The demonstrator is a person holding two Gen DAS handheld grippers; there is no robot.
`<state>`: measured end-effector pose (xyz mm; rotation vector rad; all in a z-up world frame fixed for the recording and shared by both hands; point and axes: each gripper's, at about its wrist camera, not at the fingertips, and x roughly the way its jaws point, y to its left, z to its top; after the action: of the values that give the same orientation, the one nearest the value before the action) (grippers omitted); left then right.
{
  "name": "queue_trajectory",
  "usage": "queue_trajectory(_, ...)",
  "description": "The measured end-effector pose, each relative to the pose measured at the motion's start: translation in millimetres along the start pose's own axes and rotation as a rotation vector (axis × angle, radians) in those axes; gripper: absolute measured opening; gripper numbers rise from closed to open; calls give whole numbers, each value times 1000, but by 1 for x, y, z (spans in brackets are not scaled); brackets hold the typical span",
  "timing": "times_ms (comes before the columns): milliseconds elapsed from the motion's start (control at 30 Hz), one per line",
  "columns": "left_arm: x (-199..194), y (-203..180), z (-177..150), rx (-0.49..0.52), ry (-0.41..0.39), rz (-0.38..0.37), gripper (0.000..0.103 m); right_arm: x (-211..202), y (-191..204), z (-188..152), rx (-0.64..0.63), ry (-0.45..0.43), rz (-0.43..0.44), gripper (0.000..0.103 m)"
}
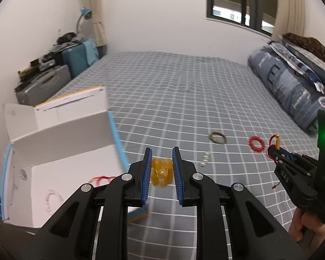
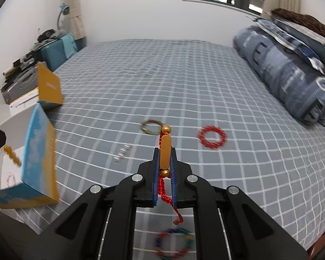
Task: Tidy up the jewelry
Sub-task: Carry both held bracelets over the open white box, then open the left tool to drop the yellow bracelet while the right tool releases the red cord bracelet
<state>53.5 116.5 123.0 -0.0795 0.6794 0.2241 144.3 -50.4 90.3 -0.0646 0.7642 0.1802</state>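
My left gripper (image 1: 162,151) is shut on an amber bead bracelet (image 1: 162,173), held above the bed beside an open white box (image 1: 60,138). Inside the box lie a red cord piece (image 1: 99,178) and a pale bead bracelet (image 1: 53,199). My right gripper (image 2: 164,150) is shut on a red cord bracelet with a gold tube bead (image 2: 165,140); its cord tail hangs below the jaws. On the checked sheet lie a green-brown bracelet (image 2: 151,127), a red bracelet (image 2: 212,139), a clear bead strand (image 2: 123,152) and a blurred multicoloured bracelet (image 2: 175,243).
The box's blue and yellow outside wall (image 2: 39,158) faces the right gripper. A folded blue quilt (image 2: 292,75) runs along the bed's right side. Suitcases (image 1: 54,75) stand beyond the left edge. A hand (image 1: 303,227) holds the right gripper.
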Motion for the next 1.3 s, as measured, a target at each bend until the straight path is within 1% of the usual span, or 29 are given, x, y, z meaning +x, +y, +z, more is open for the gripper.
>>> queue_trajectory(133, -2, 34, 0, -41, 3, 50, 19, 3, 36, 9, -26, -5, 30, 8)
queue_trajectory(333, -8, 84, -6, -88, 9, 120, 19, 7, 102, 15, -95, -5, 86, 8)
queue_trajectory(467, -11, 117, -12, -121, 23, 170, 19, -1, 147, 20, -128, -16, 153, 8)
queue_trajectory(667, -16, 165, -22, -179, 39, 239, 19, -5, 213, 18, -196, -18, 233, 8)
queue_trajectory(800, -18, 191, -29, -210, 48, 266, 19, -1, 252, 9, -244, -4, 276, 8)
queue_trajectory(900, -17, 207, -34, -231, 53, 282, 19, 3, 273, -1, -283, 11, 298, 8)
queue_trajectory(1000, -11, 219, -39, -250, 72, 293, 19, 12, 291, -8, -315, 32, 303, 8)
queue_trajectory(1133, 10, 238, -50, -288, 130, 296, 19, 27, 300, -16, -310, 80, 314, 8)
queue_trajectory(1167, 14, 241, -53, -293, 144, 295, 18, 31, 302, -18, -309, 95, 313, 8)
queue_trajectory(1200, 18, 244, -55, -298, 159, 295, 16, 34, 303, -19, -308, 106, 312, 8)
queue_trajectory(1300, 27, 251, -58, -310, 184, 290, 16, 44, 305, -22, -305, 140, 312, 8)
